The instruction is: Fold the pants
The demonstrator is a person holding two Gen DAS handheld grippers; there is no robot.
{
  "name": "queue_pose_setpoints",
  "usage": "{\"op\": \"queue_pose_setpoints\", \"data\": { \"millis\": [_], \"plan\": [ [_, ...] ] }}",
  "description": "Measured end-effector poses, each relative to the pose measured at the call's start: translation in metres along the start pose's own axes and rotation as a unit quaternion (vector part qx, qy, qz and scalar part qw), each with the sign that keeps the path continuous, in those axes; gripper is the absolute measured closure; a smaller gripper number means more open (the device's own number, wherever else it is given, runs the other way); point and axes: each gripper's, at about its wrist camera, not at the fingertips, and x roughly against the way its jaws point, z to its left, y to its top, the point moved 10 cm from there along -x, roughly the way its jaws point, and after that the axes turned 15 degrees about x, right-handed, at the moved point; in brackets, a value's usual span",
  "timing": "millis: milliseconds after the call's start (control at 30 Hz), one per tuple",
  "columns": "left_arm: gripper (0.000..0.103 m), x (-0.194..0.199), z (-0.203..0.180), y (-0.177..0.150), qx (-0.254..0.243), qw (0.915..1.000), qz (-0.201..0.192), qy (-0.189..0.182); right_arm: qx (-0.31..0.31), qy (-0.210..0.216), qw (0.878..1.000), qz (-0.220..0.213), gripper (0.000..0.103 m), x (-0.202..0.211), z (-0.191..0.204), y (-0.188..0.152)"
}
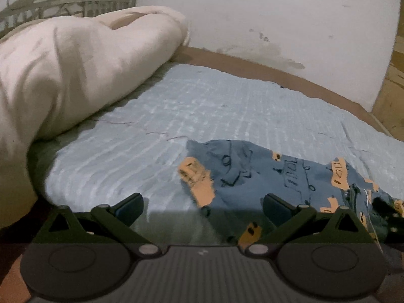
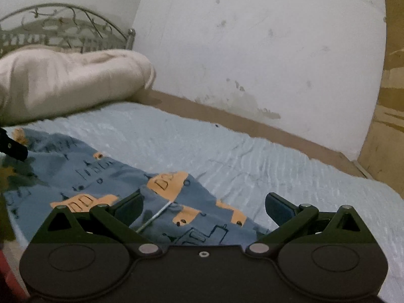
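pants (image 2: 106,192) bunched ahead of us, no neat fold yet | left gripper (image 1: 203,208) agape, empty | right gripper (image 2: 204,208) agape, empty | we judge folding mostly left

A bed with a light-blue sheet (image 1: 202,106) carries blue printed pants (image 1: 265,174) near, a cream comforter (image 1: 75,70) far left

Duvet (image 1: 75,70) blocks left; sheet (image 1: 227,106) beyond pants (image 1: 252,176) free.
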Motion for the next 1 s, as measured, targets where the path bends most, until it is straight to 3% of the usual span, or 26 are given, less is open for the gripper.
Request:
{"op": "queue_pose_setpoints", "data": {
  "millis": [100, 333, 500, 633, 700, 833, 1000],
  "plan": [
    [0.001, -0.010, -0.005, -0.003, -0.002, 0.9999, 0.000, -0.014, -0.005, 0.001, 1.000, 0.022, 0.001, -0.015, 0.007, -0.016],
    [0.001, -0.020, -0.003, -0.003, 0.028, 0.9984, -0.016, -0.047, -0.026, 0.003, 1.000, 0.003, 0.001, -0.019, 0.010, -0.028],
    [0.011, -0.011, -0.008, 0.002, 0.050, 0.9944, -0.030, -0.088, -0.035, 0.003, 0.999, -0.005, 0.001, -0.019, 0.010, -0.030],
    [0.015, -0.012, -0.010, 0.002, 0.053, 0.9957, -0.032, -0.069, -0.036, 0.003, 0.999, -0.007, 0.001, -0.019, 0.010, -0.030],
    [0.024, -0.017, -0.009, 0.001, 0.064, 0.9966, -0.023, -0.047, -0.037, 0.004, 0.999, -0.008, 0.001, -0.019, 0.010, -0.031],
    [0.024, -0.026, -0.003, 0.001, 0.104, 0.9939, -0.005, -0.036, -0.038, 0.004, 0.999, -0.008, 0.001, -0.019, 0.010, -0.031],
    [0.024, -0.027, 0.001, 0.002, 0.114, 0.9928, 0.000, -0.036, -0.040, 0.004, 0.999, -0.011, 0.001, -0.018, 0.010, -0.031]
  ]
}}
